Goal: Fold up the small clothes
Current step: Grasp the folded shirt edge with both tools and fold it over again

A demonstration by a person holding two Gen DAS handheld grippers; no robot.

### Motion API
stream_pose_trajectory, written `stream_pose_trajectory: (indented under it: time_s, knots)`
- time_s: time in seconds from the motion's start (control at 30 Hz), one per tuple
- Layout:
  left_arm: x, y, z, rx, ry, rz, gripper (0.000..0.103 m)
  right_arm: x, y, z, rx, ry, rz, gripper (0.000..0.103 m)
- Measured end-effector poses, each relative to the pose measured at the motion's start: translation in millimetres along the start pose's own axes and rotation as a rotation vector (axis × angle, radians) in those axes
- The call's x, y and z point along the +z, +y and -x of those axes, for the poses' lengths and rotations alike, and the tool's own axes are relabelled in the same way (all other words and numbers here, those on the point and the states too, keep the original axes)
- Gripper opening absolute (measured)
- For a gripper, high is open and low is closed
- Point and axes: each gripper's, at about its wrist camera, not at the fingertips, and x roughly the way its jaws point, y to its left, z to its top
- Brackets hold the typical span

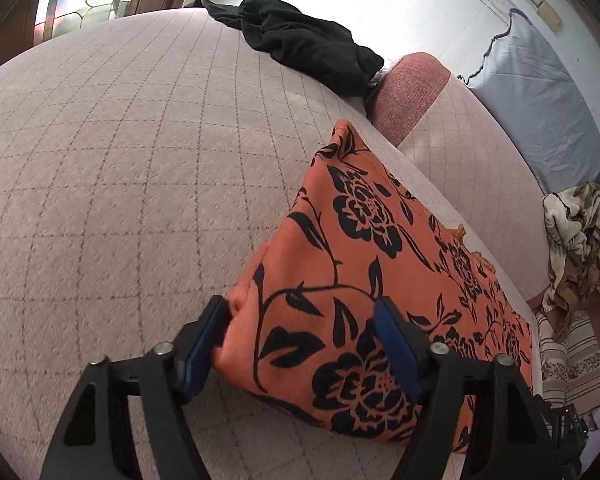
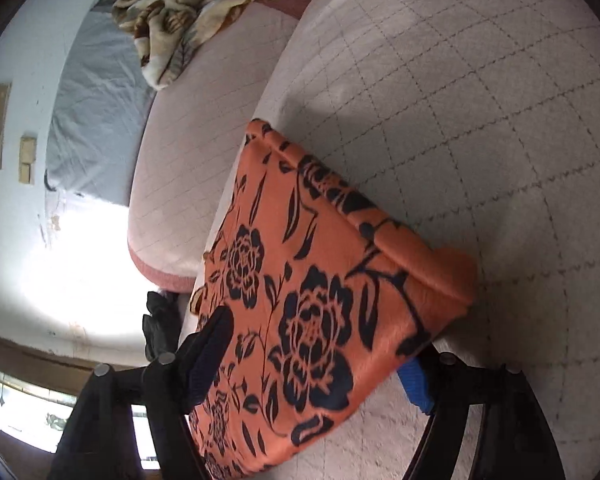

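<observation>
An orange garment with black flowers (image 1: 364, 264) lies folded on the quilted pink bed cover (image 1: 120, 184). My left gripper (image 1: 300, 328) stands wide open with its blue-padded fingers on either side of the garment's near corner, the cloth between them. In the right wrist view the same garment (image 2: 320, 288) fills the middle. My right gripper (image 2: 320, 360) is also open, one finger over the cloth's left part and the other under its right edge, where the fold is rolled up.
A black garment (image 1: 312, 40) lies crumpled at the bed's far edge. A pink cushion (image 1: 412, 88) and a grey-blue sheet (image 1: 536, 108) are beyond it. A brown patterned blanket (image 2: 180, 12) is heaped beside the bed.
</observation>
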Motion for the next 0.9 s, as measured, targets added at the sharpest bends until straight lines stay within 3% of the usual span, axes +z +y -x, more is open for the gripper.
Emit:
stream_pose_trajectory:
  time_s: [0.07,0.13,0.27,0.43,0.5,0.57,0.6,0.63,0.67,0.7,0.77,0.9]
  knots:
    - [15.9,1.8,-7.1,-0.019,0.068,0.018,0.023,8.8,1.2,-10.8,-0.031,0.016,0.003,0.021]
    - [25.8,-7.3,7.5,-0.033,0.048,-0.039,0.02,11.0,1.0,-10.3,-0.032,0.038,0.0,0.019]
    - [29.2,-29.2,71.4,-0.102,-0.067,-0.129,0.019,-0.7,43.3,31.2,0.013,0.005,0.138,0.018]
    - [-4.2,-3.8,149.9,-0.149,-0.11,-0.158,0.02,-38.3,61.8,105.8,0.075,-0.041,0.19,0.018]
    - [-29.2,24.4,152.3,-0.123,-0.061,-0.166,0.023,-64.1,42.6,131.5,0.039,-0.041,0.206,0.019]
    - [-51.0,55.4,129.0,-0.042,0.01,-0.152,0.028,-88.1,3.6,140.4,-0.007,0.008,0.186,0.025]
    - [-57.7,71.4,113.0,0.026,0.048,-0.141,0.031,-97.4,-20.1,138.6,-0.069,0.037,0.174,0.04]
    - [-60.8,87.4,102.8,0.021,0.084,-0.105,0.036,-103.9,-44.7,136.7,-0.148,0.067,0.14,0.053]
    - [-57.9,96.5,106.8,-0.043,0.065,-0.067,0.037,-108.1,-65.3,140.2,-0.12,0.074,0.093,0.05]
    - [-52.9,97.4,113.9,-0.038,0.063,-0.059,0.042,-108.5,-73.3,151.0,-0.063,0.047,0.075,0.051]
    - [-42.2,90.7,135.2,0.025,-0.017,-0.078,0.047,-105.7,-66.8,172.5,-0.142,0.003,0.114,0.056]
    - [-23.9,75.7,168.1,-0.004,-0.135,-0.129,0.057,-88.1,-33.2,204.9,-0.137,-0.096,0.214,0.057]
